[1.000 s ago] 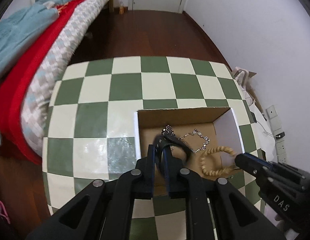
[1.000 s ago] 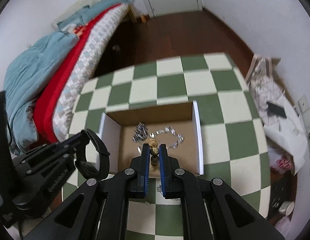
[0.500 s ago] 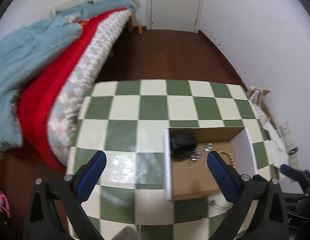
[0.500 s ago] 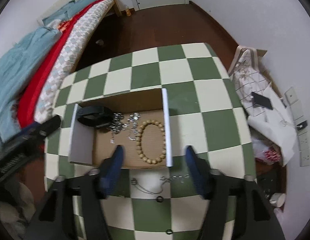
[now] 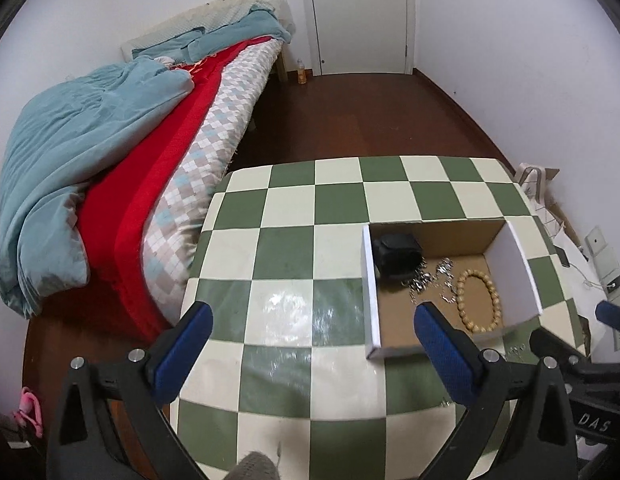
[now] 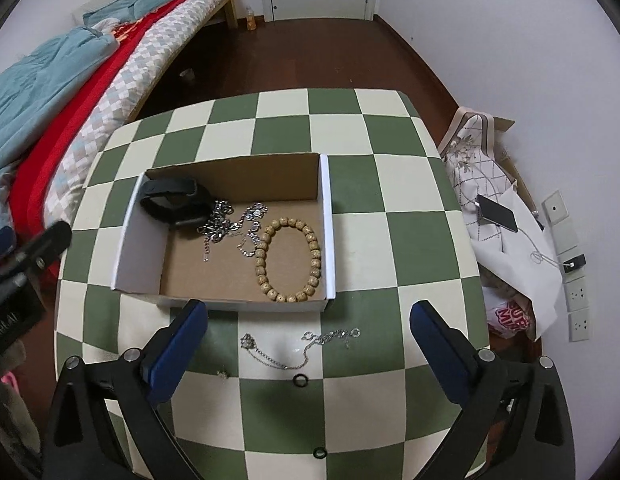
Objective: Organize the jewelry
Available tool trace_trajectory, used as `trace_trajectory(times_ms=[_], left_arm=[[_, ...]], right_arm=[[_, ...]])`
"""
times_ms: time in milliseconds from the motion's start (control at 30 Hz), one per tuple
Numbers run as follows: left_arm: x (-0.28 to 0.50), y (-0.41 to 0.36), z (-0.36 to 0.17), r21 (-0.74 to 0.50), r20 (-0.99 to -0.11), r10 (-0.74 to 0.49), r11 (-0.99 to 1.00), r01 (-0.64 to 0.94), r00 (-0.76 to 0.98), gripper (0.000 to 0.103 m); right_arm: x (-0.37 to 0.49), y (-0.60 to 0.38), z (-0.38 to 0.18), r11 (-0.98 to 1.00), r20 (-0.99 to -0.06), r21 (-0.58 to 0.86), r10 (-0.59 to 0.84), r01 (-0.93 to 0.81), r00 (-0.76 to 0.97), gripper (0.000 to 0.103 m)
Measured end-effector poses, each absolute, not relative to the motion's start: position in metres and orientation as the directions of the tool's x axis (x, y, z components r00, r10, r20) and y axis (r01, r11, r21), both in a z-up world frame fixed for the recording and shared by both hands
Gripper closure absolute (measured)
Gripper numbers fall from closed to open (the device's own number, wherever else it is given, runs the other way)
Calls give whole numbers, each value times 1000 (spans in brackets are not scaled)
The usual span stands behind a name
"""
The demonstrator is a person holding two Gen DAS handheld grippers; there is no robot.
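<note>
Both tongs (image 5: pixel 310 340) (image 6: pixel 308 332) wide apart, empty

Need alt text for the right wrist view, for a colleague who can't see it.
An open cardboard box on a green-and-cream checkered table holds a black wristband, tangled silver chains and a wooden bead bracelet. A silver chain and two small black rings lie outside, before the open right gripper.
</note>
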State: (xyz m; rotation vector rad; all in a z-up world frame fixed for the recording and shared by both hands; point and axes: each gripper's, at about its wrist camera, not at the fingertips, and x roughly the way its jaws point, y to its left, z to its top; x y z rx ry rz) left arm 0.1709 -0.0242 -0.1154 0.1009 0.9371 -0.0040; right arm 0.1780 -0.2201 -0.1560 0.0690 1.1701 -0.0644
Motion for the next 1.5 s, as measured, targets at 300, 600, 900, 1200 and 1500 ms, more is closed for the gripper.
trace_trajectory(times_ms=[300,600,900,1200,1500], left_arm=[[128,-24,-80,74,-755,27,996,45,655,0],[87,-25,-41,68,-699,4,996,62,715,0],[55,-23,-47,112,-650,74,994,-1,756,0],[58,-23,-143,276,-737,253,959,-63,627,0],[65,-25,-176,309,-770,284,950,-56,571,0]], right_arm=[[141,-212,-114,998,-872,-19,-47,62,488,1],[93,-214,-64,996,-804,-42,-78,76,590,1],[50,-222,-42,995,-774,-25,-82,99,628,1],[26,-257,-177,977,-900,90,-5,196,435,24],[21,-227,-258,988,-904,39,-30,151,427,55]])
